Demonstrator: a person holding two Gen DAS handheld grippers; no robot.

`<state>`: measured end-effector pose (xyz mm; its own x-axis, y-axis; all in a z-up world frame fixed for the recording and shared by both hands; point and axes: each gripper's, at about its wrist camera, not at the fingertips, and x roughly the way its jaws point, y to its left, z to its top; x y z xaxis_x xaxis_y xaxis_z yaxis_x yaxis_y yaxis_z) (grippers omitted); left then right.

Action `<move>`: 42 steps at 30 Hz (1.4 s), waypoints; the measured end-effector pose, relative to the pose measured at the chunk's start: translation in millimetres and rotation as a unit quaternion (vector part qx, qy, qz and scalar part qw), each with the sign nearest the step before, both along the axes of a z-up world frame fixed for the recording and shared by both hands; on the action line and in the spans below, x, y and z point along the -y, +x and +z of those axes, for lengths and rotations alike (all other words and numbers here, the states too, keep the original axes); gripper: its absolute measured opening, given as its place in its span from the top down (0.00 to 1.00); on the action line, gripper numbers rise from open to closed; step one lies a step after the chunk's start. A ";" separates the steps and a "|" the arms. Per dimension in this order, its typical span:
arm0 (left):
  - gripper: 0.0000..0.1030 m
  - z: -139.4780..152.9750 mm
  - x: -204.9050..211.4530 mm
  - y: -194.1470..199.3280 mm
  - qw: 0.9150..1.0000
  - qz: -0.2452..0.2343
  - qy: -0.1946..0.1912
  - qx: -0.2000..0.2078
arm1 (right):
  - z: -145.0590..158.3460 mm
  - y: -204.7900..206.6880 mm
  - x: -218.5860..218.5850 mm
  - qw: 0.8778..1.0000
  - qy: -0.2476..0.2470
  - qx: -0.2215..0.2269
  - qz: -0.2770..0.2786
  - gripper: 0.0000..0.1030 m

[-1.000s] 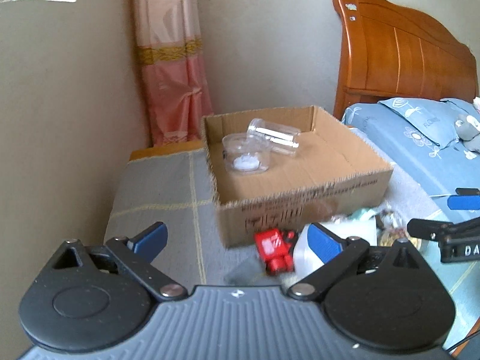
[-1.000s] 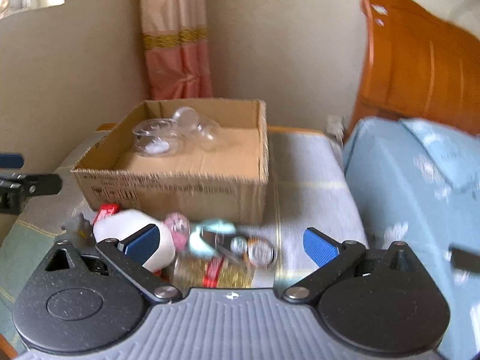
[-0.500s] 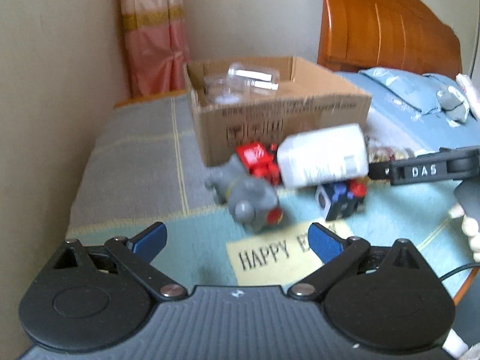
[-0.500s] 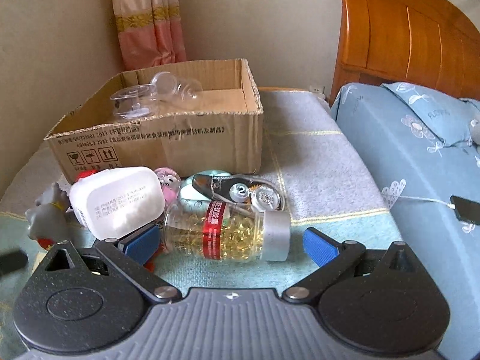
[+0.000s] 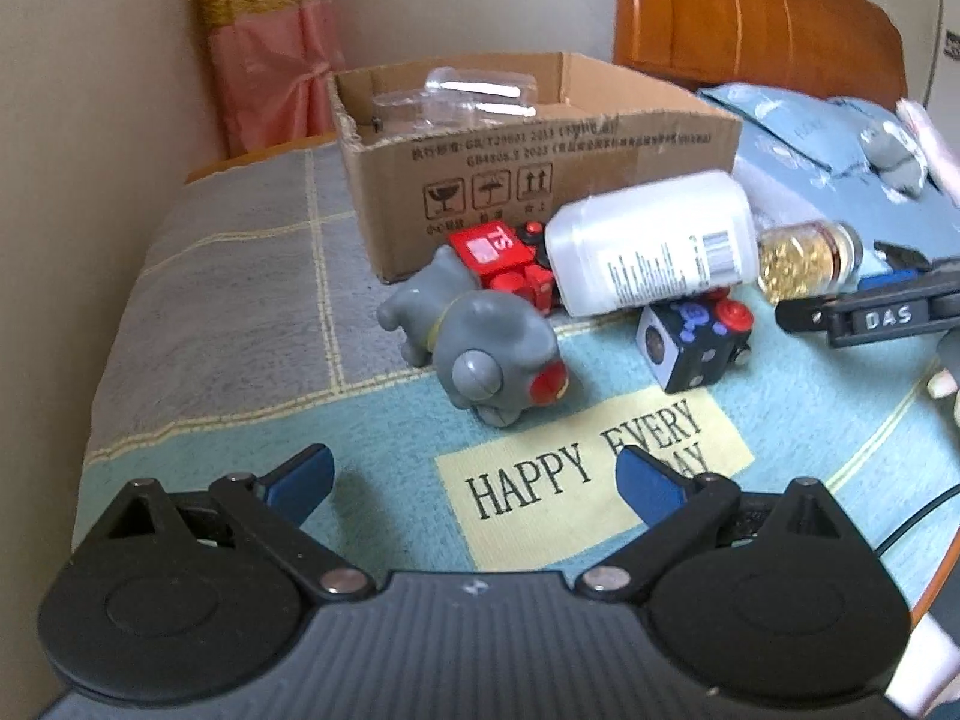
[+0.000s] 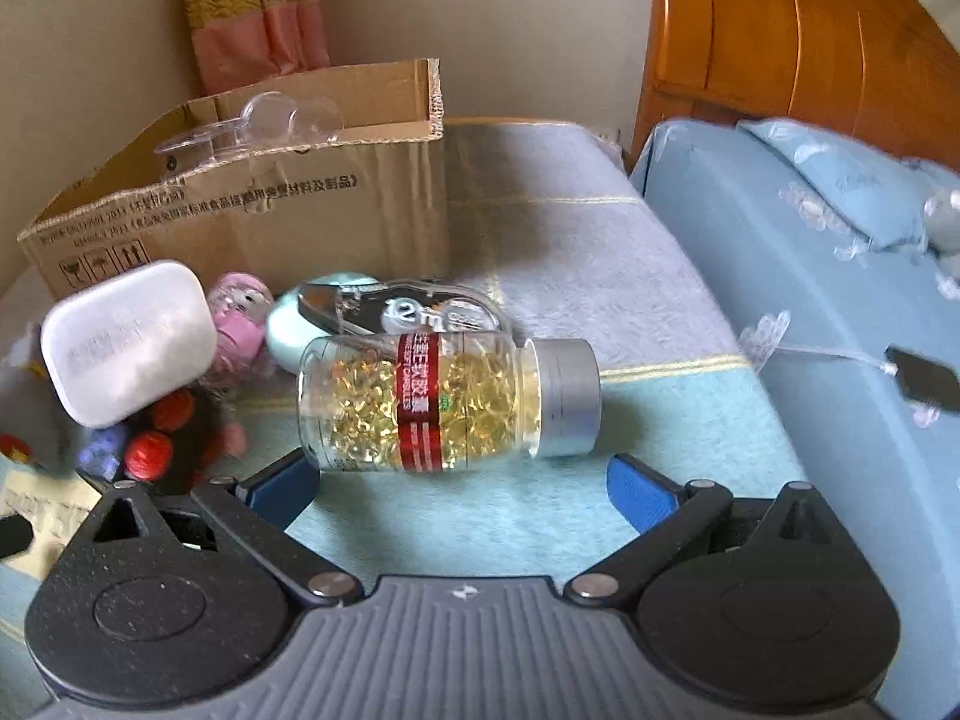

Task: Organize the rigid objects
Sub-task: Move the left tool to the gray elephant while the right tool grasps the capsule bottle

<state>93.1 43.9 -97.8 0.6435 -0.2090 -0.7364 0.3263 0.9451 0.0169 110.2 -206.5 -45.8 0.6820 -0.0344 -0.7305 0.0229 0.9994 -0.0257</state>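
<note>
Left gripper [image 5: 474, 474], fingers spread wide and empty: grey toy [image 5: 480, 342] ahead. Only the right gripper [image 6: 462, 480], equally spread and empty, shows the capsule bottle [image 6: 444, 402] whole, just beyond its fingertips.

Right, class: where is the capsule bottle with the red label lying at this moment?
In the right wrist view the capsule bottle lies on its side on the blue mat, just ahead of the open right gripper, with the cardboard box behind it.

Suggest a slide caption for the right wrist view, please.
Open right gripper lined up on a capsule bottle lying on its side, cardboard box behind.
</note>
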 end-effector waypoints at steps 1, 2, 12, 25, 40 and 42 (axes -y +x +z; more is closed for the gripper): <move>0.02 -1.8 -0.2 1.4 1.000 -0.005 0.001 -0.001 | -0.6 -0.6 1.0 1.000 0.002 0.002 0.004 0.00; 0.02 -2.8 -1.8 3.2 1.000 -0.011 -0.004 0.001 | -0.4 -0.3 1.7 1.000 0.002 0.001 0.007 0.00; 0.01 -3.1 -7.9 27.7 0.998 -0.067 -0.004 0.010 | -1.5 -0.4 4.1 1.000 0.002 0.011 0.027 0.00; 0.01 8.3 12.0 35.5 0.980 -0.190 0.031 0.049 | -1.5 -0.9 6.2 0.999 0.003 0.016 0.035 0.00; 0.06 7.9 3.7 34.6 0.986 -0.168 0.000 0.022 | 0.1 -0.1 6.0 0.999 0.006 0.014 0.042 0.00; 0.11 6.4 2.7 39.1 0.987 -0.161 -0.005 0.020 | 2.9 0.7 6.1 0.999 0.016 0.021 0.046 0.00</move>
